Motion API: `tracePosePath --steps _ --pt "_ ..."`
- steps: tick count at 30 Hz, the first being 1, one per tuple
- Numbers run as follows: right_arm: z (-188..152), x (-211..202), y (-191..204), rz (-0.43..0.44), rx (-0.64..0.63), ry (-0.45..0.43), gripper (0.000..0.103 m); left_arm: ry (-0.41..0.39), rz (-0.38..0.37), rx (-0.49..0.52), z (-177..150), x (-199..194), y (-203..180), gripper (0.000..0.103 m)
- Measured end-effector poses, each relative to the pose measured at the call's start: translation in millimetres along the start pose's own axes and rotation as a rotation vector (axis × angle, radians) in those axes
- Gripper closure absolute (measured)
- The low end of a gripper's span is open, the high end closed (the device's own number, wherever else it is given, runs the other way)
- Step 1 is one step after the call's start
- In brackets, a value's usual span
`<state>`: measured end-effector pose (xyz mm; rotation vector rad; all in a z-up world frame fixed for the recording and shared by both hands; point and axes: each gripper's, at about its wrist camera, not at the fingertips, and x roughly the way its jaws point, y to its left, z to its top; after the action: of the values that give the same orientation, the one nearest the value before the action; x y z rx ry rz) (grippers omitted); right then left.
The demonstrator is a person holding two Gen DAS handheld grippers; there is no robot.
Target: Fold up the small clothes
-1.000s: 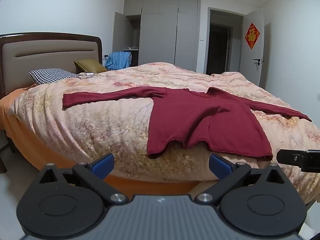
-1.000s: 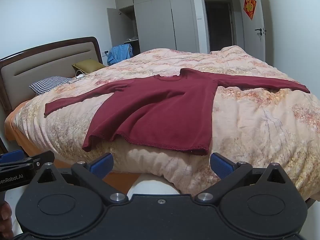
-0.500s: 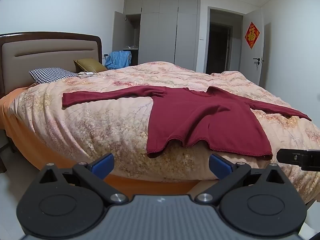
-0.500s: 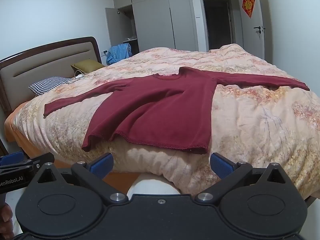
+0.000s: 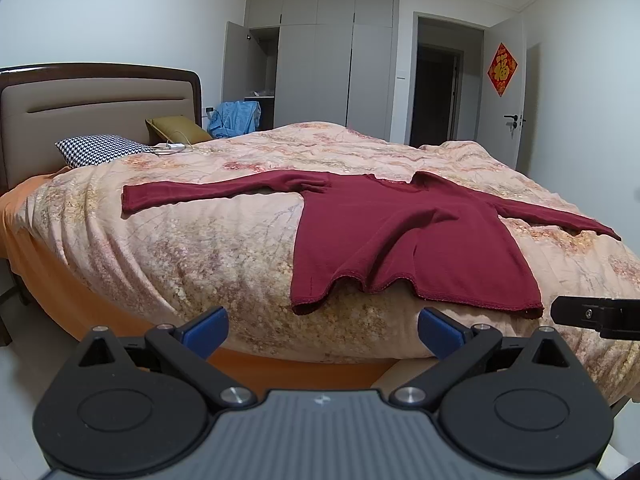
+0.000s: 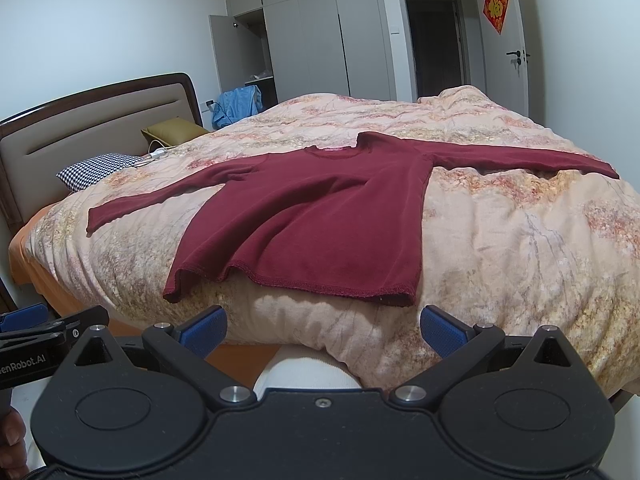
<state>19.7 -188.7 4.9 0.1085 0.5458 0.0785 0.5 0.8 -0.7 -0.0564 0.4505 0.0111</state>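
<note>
Lying flat on the floral quilt (image 5: 224, 248) of the bed (image 6: 100, 136), the dark red long-sleeved top (image 5: 400, 236) is spread out with both sleeves stretched sideways and its hem hanging slightly over the near edge of the mattress. Its neckline points toward the far side of the bed. The left tool (image 5: 322, 330) hovers off the bed's near edge, its blue-padded fingers (image 5: 204, 330) spread wide apart and holding nothing, lined up roughly with the left corner of the hem. The right tool (image 6: 322, 330) likewise hangs just short of the bed, its jaws wide and empty, facing the hem's right half. Neither tool touches the garment. In the left wrist view the tip of the right tool shows at the right border; in the right wrist view the left tool appears at the left border. Near the headboard (image 5: 96, 108) lie a houndstooth pillow (image 5: 100, 150) and an olive cushion (image 5: 178, 128), with a white charger (image 5: 176, 146) between them. A grey wardrobe (image 5: 320, 64) stands behind, one door ajar.
</note>
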Motion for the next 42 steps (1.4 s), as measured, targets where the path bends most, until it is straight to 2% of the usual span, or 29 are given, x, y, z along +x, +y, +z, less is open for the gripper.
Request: tracePosePath --steps 42 --pt "-0.3 1.3 -2.5 0.003 0.008 0.006 0.0 0.002 0.001 0.002 -0.1 0.9 -4.5 0.0"
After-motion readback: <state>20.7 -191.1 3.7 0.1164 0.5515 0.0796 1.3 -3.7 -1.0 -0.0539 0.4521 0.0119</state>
